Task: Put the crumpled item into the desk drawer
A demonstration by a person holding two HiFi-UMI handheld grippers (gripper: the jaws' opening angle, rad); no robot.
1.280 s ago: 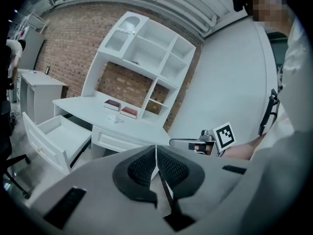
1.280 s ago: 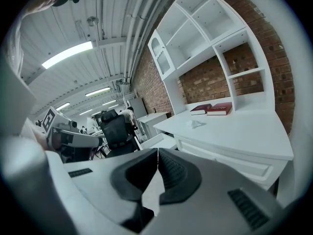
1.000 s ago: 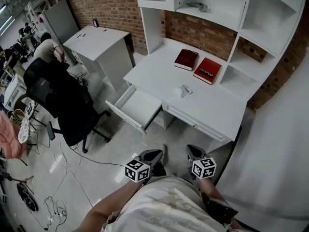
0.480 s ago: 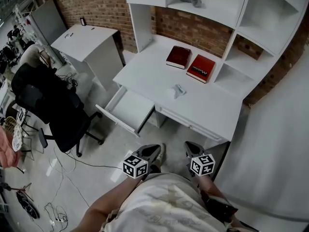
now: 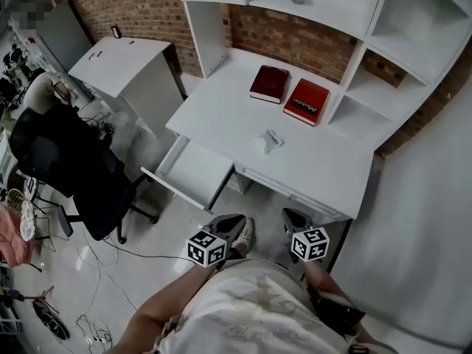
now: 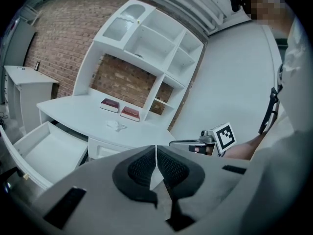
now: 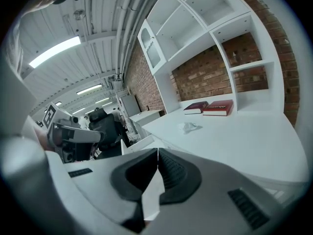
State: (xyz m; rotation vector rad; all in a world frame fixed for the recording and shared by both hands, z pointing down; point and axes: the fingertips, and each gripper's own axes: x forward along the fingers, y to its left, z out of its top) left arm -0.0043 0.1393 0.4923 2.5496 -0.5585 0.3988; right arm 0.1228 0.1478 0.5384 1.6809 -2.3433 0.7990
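Note:
A small pale crumpled item (image 5: 270, 140) lies near the middle of the white desk (image 5: 221, 116), also seen from the left gripper view (image 6: 116, 125) and the right gripper view (image 7: 189, 127). The desk drawer (image 5: 190, 175) on the desk's left side stands pulled out, and its bare inside shows (image 6: 44, 151). My left gripper (image 5: 234, 223) and right gripper (image 5: 293, 216) are held side by side close to my body, short of the desk's front edge and apart from the item. Both are shut with nothing between the jaws (image 6: 156, 148) (image 7: 158, 153).
Two red books (image 5: 267, 84) (image 5: 306, 101) lie at the back of the desk under a white shelf unit (image 5: 383, 21). A black office chair (image 5: 66, 168) and a white cabinet (image 5: 125, 65) stand to the left. Cables (image 5: 88, 323) trail on the floor. A white wall (image 5: 428, 220) is on the right.
I have come closer to the desk, carrying both grippers forward with me. The desk and open drawer sit nearer in the head view. Both grippers stay shut.

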